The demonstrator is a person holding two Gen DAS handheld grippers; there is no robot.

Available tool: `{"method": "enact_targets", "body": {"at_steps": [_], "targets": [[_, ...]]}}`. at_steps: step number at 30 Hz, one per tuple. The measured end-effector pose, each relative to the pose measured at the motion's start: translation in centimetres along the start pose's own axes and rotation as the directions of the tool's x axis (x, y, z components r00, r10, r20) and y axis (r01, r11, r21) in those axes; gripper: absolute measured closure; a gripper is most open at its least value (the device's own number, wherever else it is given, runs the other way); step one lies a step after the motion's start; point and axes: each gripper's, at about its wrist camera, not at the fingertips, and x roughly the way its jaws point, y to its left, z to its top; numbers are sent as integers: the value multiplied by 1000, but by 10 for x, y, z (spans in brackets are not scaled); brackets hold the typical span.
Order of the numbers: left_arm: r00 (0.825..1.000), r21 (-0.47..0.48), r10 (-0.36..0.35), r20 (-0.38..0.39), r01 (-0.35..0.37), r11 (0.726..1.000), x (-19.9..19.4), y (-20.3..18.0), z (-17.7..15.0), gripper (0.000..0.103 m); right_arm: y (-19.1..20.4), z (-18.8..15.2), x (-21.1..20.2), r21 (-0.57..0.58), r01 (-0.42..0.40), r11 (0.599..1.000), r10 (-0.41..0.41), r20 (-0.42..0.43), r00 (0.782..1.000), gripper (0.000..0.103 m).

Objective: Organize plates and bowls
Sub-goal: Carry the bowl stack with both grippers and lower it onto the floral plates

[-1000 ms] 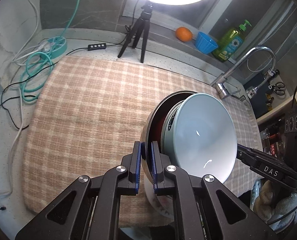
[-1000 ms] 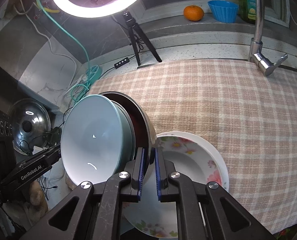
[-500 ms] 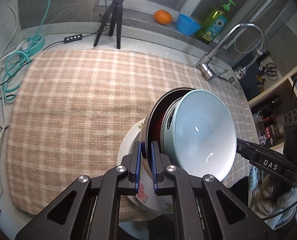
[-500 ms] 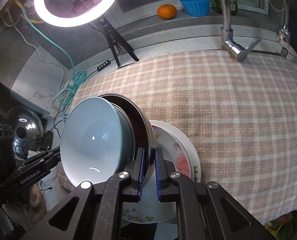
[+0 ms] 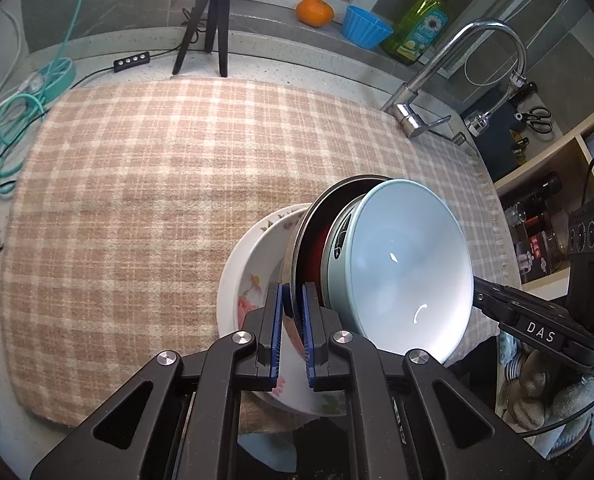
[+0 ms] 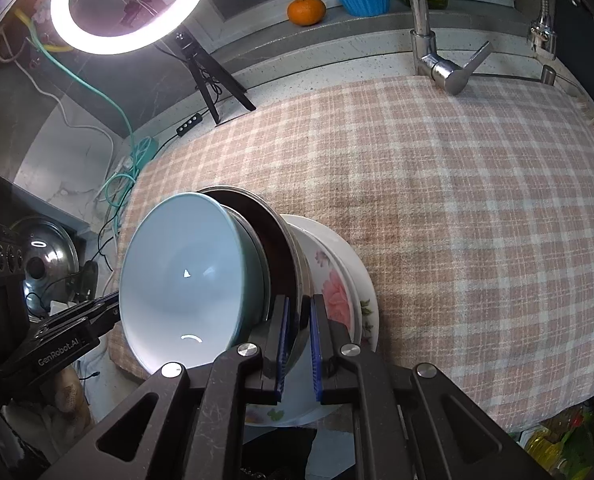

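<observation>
Fingers of left gripper (image 5: 292,330) and right gripper (image 6: 298,346) both clamped on steel bowl (image 5: 303,236) rim, opposite sides; pale blue bowl (image 5: 409,268) nested inside, both tilted over floral plate (image 5: 249,280) at checked cloth's (image 5: 137,184) near edge

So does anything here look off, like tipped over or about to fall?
Yes: the metal bowl and the pale blue bowl nested in it are tipped steeply on edge above the floral plates, both grippers pinching the metal rim. The plates overhang the checked cloth's front edge.
</observation>
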Motion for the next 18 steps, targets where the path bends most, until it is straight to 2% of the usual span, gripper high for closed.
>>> {"method": "enact_targets", "body": {"at_steps": [18], "targets": [[999, -1, 13, -41, -13, 1000, 9, 6, -3, 95, -2, -7, 7, 23, -14, 1000, 15, -35, 999, 93]]}}
